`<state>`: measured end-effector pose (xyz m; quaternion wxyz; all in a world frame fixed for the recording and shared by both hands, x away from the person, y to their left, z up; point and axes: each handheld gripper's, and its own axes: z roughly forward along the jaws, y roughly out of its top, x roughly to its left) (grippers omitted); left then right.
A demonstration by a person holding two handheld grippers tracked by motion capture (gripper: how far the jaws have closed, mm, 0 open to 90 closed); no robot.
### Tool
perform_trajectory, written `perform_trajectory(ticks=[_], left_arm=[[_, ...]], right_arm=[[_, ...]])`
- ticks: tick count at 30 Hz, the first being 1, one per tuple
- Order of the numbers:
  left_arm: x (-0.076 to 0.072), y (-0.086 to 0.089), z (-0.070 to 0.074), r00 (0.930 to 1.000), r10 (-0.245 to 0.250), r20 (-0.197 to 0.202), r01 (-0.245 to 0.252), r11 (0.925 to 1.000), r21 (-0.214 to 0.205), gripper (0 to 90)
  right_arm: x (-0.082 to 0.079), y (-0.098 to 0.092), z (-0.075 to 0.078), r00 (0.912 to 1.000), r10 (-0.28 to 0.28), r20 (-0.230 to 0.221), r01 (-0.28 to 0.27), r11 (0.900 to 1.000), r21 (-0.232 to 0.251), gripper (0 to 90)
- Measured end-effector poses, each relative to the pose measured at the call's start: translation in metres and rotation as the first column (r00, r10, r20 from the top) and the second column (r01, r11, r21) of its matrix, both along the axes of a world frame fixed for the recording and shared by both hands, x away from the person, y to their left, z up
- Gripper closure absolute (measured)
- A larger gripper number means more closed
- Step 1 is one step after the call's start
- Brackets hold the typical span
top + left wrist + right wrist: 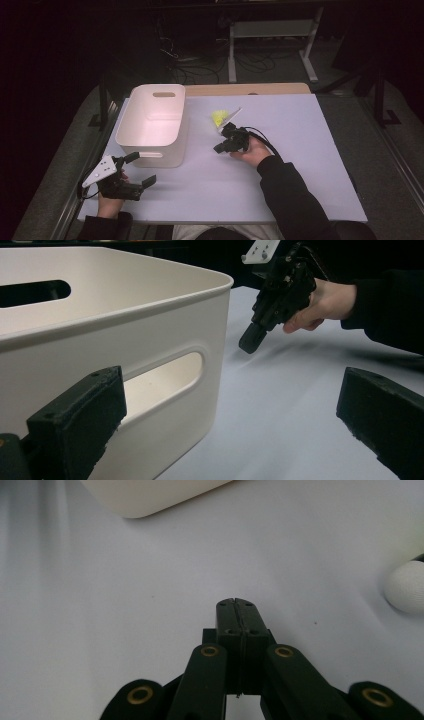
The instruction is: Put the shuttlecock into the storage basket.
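A white plastic bin [155,125] with handle slots stands empty on the left of the table. My left gripper [141,170] is at the bin's near right corner, open, with nothing between its jaws. In the left gripper view the bin's wall [125,340] is close by on the left of that gripper [230,425]. My right gripper [222,147] hovers mid-table with its jaws pressed together and empty, pointing left toward the bin; the left gripper view catches it [250,342] too. A small yellow object [218,118] lies just behind it. In its own view the right gripper [235,602] is shut above bare table.
The white tabletop [300,165] has open room at the right and front. A white rounded thing [407,587] lies at the right edge of the right gripper view. A wooden strip [250,89] runs along the table's far edge. Cables and a metal stand [270,30] are on the floor beyond.
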<state>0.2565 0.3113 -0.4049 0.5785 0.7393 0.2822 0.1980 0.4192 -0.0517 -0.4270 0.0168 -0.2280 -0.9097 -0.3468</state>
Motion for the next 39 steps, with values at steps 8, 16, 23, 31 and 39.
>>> perform_trajectory(ticks=[8, 16, 23, 31, 39], left_arm=[[0.000, 0.000, 0.000, 1.0000, 0.000, 0.000, 0.000, 1.0000, 0.000, 0.0], [0.000, 0.000, 0.000, 1.0000, 0.000, 0.000, 0.000, 1.0000, 0.001, 0.0], [0.000, 0.000, 0.000, 1.0000, -0.001, 0.000, 0.001, 1.0000, 0.001, 0.0], [0.000, 0.000, 0.000, 1.0000, -0.001, 0.001, 0.001, 1.0000, 0.000, 0.0], [0.000, 0.001, 0.000, 1.0000, -0.003, 0.001, 0.003, 1.0000, 0.000, 0.0]], right_arm=[[0.004, -0.008, 0.003, 0.9997, -0.023, 0.004, 0.023, 0.9997, 0.009, 88.7], [0.009, -0.016, 0.009, 0.9986, -0.051, 0.013, 0.051, 0.9985, 0.021, 88.7], [0.014, -0.022, 0.015, 0.9968, -0.078, 0.021, 0.077, 0.9964, 0.034, 88.6], [0.022, -0.028, 0.021, 0.9942, -0.103, 0.029, 0.102, 0.9941, 0.038, 88.6], [0.029, -0.029, 0.029, 0.9920, -0.120, 0.040, 0.118, 0.9921, 0.042, 88.6]])
